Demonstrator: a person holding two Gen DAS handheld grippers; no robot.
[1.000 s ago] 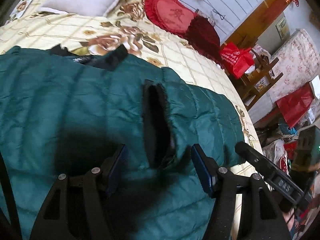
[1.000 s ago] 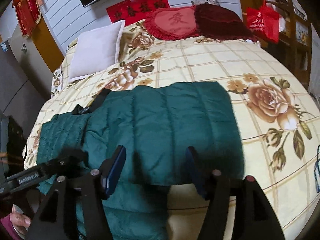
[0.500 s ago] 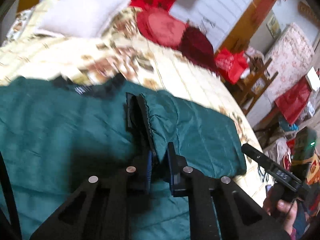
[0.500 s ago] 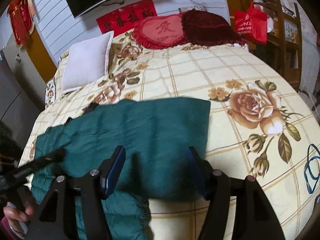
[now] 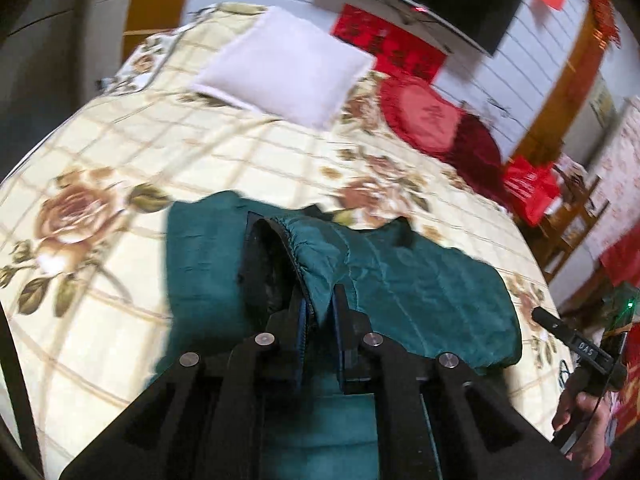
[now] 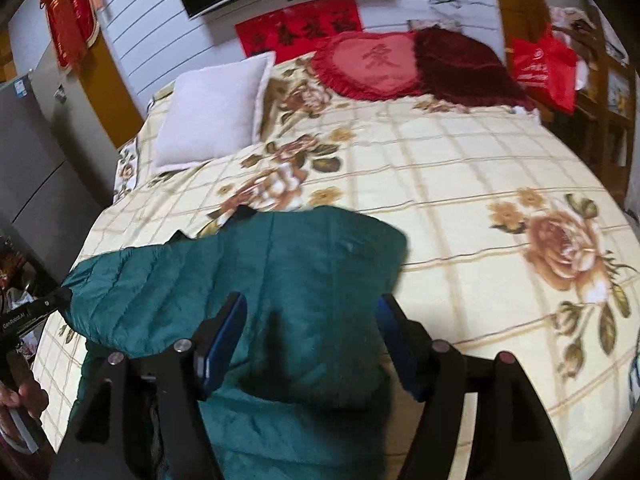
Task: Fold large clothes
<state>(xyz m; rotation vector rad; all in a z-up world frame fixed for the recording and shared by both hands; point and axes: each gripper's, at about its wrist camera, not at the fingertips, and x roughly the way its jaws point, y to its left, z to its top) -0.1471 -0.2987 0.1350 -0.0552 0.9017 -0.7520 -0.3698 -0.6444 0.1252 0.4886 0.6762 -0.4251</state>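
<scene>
Green jacket (image 5: 420,280) hem cut off below (both views), bedspread (image 6: 460,168) blurred

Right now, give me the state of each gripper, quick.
Left gripper: closed on the edge of the green jacket.
Right gripper: open, holding nothing, above the jacket.

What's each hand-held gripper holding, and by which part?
Left hand-held gripper is shut on the green jacket, pinching the edge of its sleeve cuff. Right hand-held gripper is open, holding nothing.
</scene>
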